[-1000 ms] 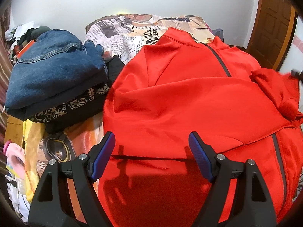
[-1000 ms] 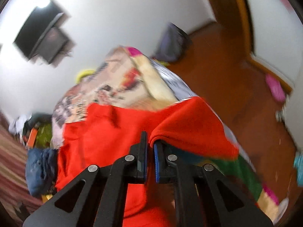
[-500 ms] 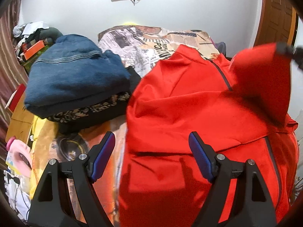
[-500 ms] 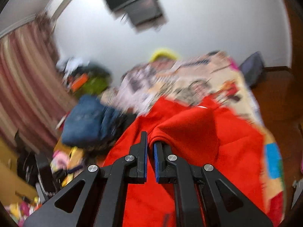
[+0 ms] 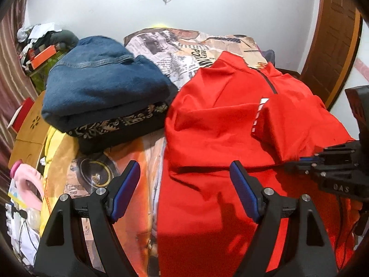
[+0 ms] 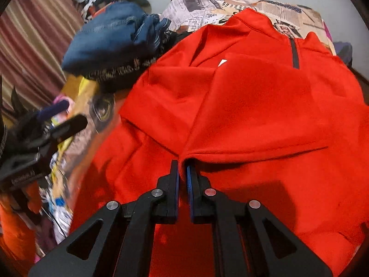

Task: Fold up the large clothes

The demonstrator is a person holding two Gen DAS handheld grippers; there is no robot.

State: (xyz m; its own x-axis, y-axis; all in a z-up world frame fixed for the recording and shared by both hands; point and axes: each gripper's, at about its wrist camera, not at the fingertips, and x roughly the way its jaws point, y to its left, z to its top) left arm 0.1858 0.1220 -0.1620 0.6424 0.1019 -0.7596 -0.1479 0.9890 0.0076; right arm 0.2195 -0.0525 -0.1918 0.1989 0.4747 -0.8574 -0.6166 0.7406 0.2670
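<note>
A large red zip jacket (image 5: pixel 216 124) lies spread on the bed, collar at the far end; it also fills the right wrist view (image 6: pixel 253 106). Its right sleeve (image 5: pixel 290 124) is folded across the chest, a white stripe showing at its edge. My right gripper (image 6: pixel 182 164) is shut on the end of that sleeve, low over the jacket; it shows at the right edge of the left wrist view (image 5: pixel 299 161). My left gripper (image 5: pixel 184 180) is open and empty, hovering over the jacket's lower left edge.
A stack of folded clothes, blue denim (image 5: pixel 101 85) on a black patterned garment (image 5: pixel 120 127), sits left of the jacket. The patterned bedsheet (image 5: pixel 180 46) shows beyond. Clutter (image 5: pixel 41 43) lies at far left; a wooden door (image 5: pixel 334 46) stands right.
My right gripper has carried the sleeve from the jacket's right side, up and across, down onto the chest. My left gripper has stayed open and shifted slightly left.
</note>
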